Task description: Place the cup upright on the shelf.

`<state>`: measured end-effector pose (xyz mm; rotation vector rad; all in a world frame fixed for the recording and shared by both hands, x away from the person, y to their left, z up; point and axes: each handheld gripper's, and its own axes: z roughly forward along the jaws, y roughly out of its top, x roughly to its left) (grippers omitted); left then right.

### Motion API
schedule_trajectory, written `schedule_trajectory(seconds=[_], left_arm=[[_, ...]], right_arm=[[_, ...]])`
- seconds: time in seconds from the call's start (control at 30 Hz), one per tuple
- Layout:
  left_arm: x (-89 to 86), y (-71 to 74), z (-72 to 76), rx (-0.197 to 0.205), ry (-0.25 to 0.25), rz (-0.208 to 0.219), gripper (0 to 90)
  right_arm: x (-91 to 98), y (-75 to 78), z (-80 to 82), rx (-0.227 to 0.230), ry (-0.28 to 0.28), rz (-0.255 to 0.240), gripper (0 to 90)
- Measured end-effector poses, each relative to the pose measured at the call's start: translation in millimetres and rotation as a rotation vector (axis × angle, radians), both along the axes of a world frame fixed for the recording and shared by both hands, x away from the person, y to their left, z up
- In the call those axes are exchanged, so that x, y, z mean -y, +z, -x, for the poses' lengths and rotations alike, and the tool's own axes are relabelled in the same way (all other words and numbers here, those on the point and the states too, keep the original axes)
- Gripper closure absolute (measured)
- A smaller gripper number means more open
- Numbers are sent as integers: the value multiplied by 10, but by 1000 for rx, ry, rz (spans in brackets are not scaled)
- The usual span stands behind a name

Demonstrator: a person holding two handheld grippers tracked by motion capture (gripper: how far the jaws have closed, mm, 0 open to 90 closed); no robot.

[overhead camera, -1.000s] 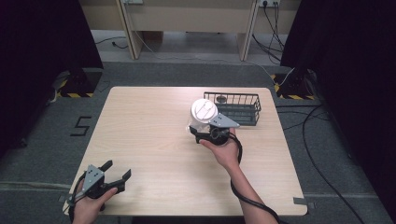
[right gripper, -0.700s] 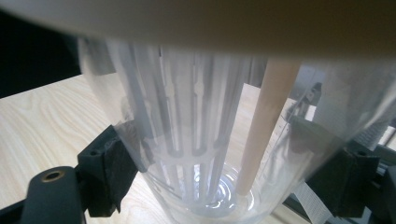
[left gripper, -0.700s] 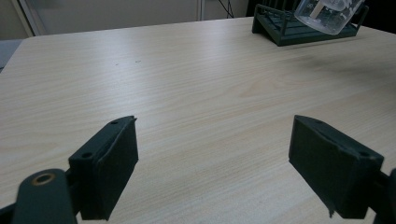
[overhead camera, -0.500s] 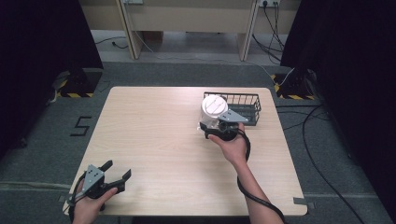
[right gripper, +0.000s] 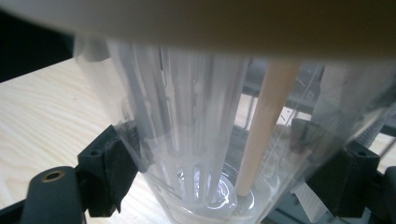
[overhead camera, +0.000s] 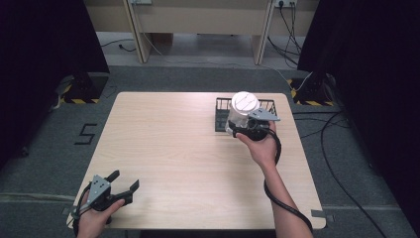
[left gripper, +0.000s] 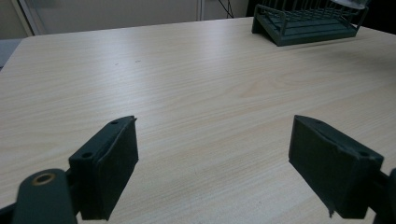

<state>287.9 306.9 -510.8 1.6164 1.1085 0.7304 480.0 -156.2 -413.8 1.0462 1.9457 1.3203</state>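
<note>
Meanwhile, R gripper (overhead camera: 246, 130) w/ jaws clamped on clear lidded jar (overhead camera: 241, 111) over wire basket (overhead camera: 221, 115) | L gripper (overhead camera: 120, 189) jaws apart, low over table (overhead camera: 168, 148)

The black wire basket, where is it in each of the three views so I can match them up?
High view: the black wire basket sits on the far right part of the light wooden table, partly behind the clear lidded plastic container.
Left gripper view: top right, far off.
Right gripper view: dark wires at the right edge, blurred through the container.
Shared landmark: the table.
</note>
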Motion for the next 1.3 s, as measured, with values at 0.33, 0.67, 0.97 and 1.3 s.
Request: schedule_trajectory(seconds=[0.33, 0.67, 0.97, 1.3], left_arm=[[4, 0, -1, -1, 0, 1, 152], [-2, 1, -1, -1, 0, 2, 153], [-4, -2, -2, -1, 1, 9, 153], [-5, -4, -5, -3, 1, 13, 154]], right_arm=[[147, 188, -71, 18, -39, 2, 190], [204, 322, -208, 23, -69, -21, 190], [231, 368, -381, 18, -100, -24, 190], [250, 392, -582, 9, -137, -28, 190]])
